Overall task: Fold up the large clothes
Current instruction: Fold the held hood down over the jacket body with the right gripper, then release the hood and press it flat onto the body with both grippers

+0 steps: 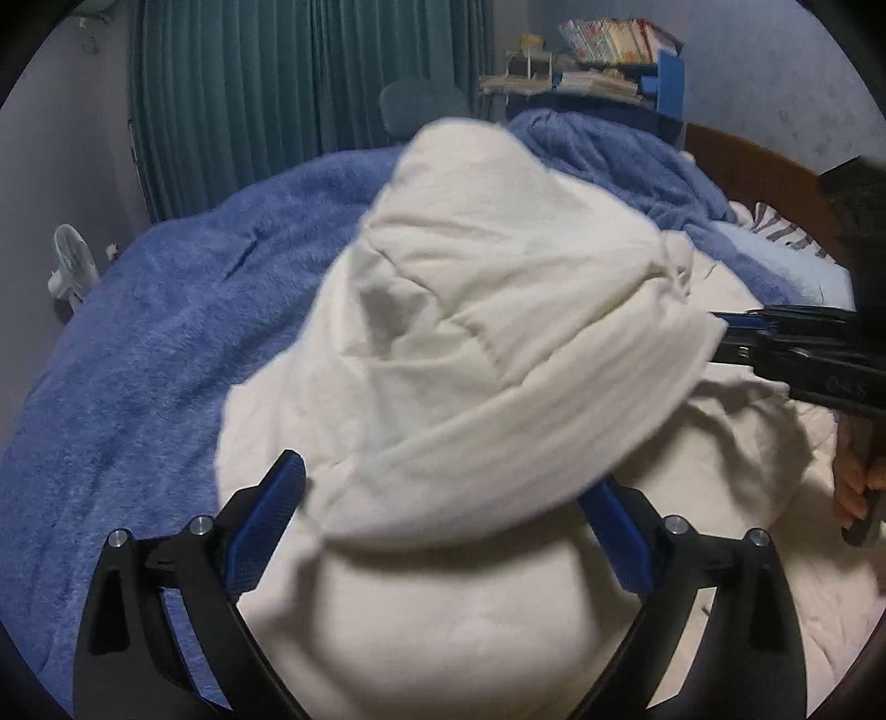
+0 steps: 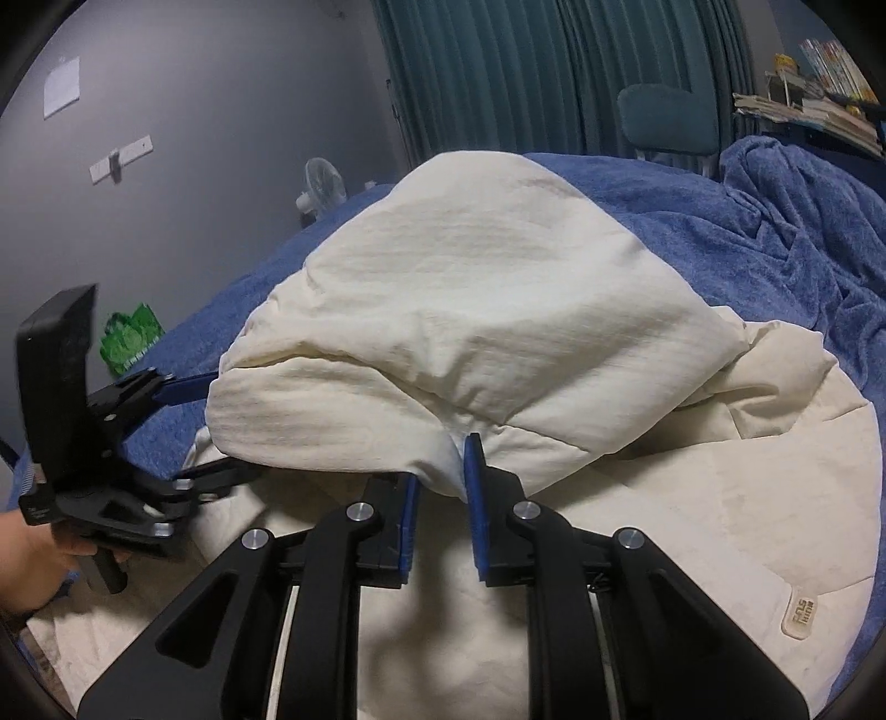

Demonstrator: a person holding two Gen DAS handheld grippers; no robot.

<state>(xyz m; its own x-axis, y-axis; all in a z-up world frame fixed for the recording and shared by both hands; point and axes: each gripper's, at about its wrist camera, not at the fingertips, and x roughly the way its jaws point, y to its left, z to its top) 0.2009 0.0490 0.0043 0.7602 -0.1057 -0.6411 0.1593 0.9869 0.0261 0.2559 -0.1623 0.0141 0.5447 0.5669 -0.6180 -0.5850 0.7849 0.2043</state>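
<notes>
- Teal curtains (image 1: 310, 72) hung behind a bed covered by a fuzzy blue blanket (image 1: 138, 343), with grey walls around it and a small white fan (image 1: 71, 268) standing by the left wall.
- A shelf of books and papers (image 1: 603, 50) sat beyond the head of the bed, next to a teal chair back (image 1: 423, 108), and a brown wooden headboard (image 1: 775, 171) curved along the right edge of the left wrist view.
- A green bag (image 2: 130, 338) lay on the floor beside the bed in the right wrist view.
- The cream quilted jacket (image 2: 470, 310) lay on the blanket in the middle of the bed, its upper part lifted and doubled over in a puffy fold above the flat lower part.
- A small label (image 2: 803, 615) showed on the jacket's flat part near the right edge.
- The left gripper (image 1: 443, 526) had its jaws spread wide; the folded cloth hung loose between the blue pads (image 1: 266, 531) and neither pad pressed on it.
- The right gripper (image 2: 440, 498) had its jaws narrow, pinching a bunched edge of the jacket's fold between its blue pads (image 2: 473, 487).
- From the right wrist view the left gripper showed at the left edge of the fold, held by a hand (image 2: 33, 559) low in the corner.
- From the left wrist view the right gripper (image 1: 720, 338) reached in from the right, its tips at the ribbed edge of the fold.
</notes>
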